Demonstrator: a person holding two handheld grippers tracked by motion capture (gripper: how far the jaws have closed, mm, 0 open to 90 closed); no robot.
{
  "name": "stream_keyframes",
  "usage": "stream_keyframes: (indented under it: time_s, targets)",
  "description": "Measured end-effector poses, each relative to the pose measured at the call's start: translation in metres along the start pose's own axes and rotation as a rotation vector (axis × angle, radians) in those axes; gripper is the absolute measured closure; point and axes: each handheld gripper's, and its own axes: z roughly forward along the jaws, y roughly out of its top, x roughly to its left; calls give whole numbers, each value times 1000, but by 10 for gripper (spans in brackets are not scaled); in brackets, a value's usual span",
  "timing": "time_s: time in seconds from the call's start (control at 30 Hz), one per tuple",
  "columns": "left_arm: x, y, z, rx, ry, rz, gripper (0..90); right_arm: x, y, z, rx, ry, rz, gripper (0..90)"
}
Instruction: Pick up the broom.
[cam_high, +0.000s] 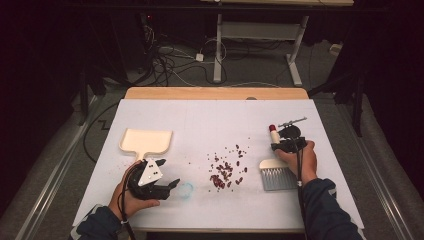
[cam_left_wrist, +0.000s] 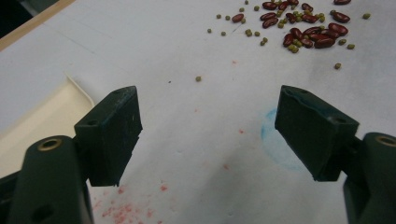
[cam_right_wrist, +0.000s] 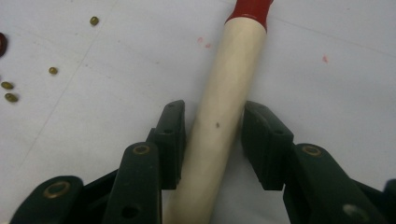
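Wooden brush handle is sitting between the right hand-held gripper pads, gripped; left hand-held gripper is gaping open beside the dustpan.

The brush handle is cut off at the bottom edge; the dustpan is cropped at the left edge.

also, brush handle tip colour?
Red, on a pale wooden brush handle; clearest in the right gripper view.
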Motion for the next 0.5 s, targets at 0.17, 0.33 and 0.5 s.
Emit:
stream_keyframes:
  time_s: [0.17,0.33,0.5]
  targets:
    - [-2,0,1,2,-3,6,219,1,-5,1,-48,-7,14,629]
    - [-2,0,2,9,-15,17,219,6,-3,2,-50,-20,-21,703]
    - [-3,1,3,15,-20,20,220,4,-4,1,-66,-12,-15,703]
